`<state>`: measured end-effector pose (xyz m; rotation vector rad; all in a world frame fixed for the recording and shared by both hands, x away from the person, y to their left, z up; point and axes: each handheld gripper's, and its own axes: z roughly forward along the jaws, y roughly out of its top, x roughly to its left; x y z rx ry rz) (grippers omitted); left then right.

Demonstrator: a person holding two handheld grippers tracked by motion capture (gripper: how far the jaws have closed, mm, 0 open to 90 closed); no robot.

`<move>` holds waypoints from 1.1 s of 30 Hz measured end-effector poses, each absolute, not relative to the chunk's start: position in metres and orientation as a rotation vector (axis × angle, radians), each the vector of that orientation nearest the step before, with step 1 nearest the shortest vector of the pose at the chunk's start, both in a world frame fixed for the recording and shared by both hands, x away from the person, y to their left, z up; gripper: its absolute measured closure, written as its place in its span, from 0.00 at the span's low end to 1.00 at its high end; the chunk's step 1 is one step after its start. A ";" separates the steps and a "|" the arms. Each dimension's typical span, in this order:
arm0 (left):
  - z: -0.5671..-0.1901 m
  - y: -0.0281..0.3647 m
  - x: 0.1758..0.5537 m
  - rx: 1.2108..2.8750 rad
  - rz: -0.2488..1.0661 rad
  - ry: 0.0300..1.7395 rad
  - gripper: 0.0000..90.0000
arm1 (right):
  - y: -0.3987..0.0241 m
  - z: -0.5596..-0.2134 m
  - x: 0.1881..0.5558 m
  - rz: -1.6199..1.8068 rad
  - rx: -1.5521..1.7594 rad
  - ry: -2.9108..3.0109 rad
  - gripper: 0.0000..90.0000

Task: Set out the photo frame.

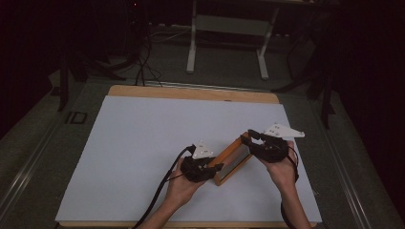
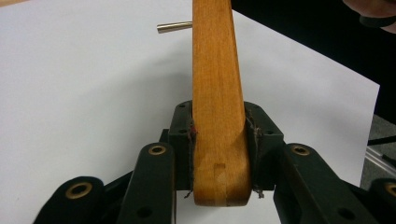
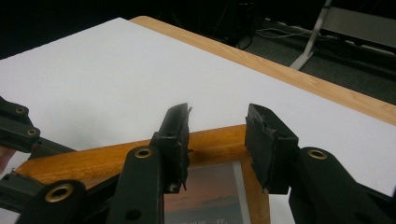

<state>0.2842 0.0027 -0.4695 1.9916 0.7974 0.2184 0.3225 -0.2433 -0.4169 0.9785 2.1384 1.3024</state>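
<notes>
Two hand-held tools are meeting at a wooden picture frame, near and right of centre on the desk.

The left tool (image 1: 216, 167) is clamping the near end of the picture frame (image 1: 232, 160), its pads pressing both faces of the wooden edge; a small metal pin (image 2: 174, 27) is sticking out beside the wood farther along. The right tool (image 1: 249, 138) is standing with its jaws apart around the far corner, not pressing on it. The white sheet (image 1: 143, 143) is covering the desk (image 1: 191, 92).

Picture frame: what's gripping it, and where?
The left gripper is shut on the wooden picture frame at one rounded corner. The right gripper is open astride the far corner, pads apart.
</notes>
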 end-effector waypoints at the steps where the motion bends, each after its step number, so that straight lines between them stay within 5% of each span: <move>1: -0.469 0.002 0.284 1.997 0.221 0.791 0.76 | -0.244 -0.418 0.322 1.303 0.978 2.136 0.66; 18: -0.468 -0.018 0.285 2.034 0.241 0.663 0.76 | -0.260 -0.440 0.307 1.230 0.991 2.154 0.98; 23: -0.470 -0.021 0.281 2.042 0.275 0.656 0.75 | -0.264 -0.443 0.304 1.263 1.010 2.136 0.99; 28: -0.492 -0.014 0.278 2.026 0.227 0.702 0.57 | -0.265 -0.445 0.303 1.277 1.016 2.126 1.00; 33: -0.511 -0.010 0.272 2.015 0.235 0.729 0.55 | -0.265 -0.445 0.304 1.282 1.015 2.125 1.00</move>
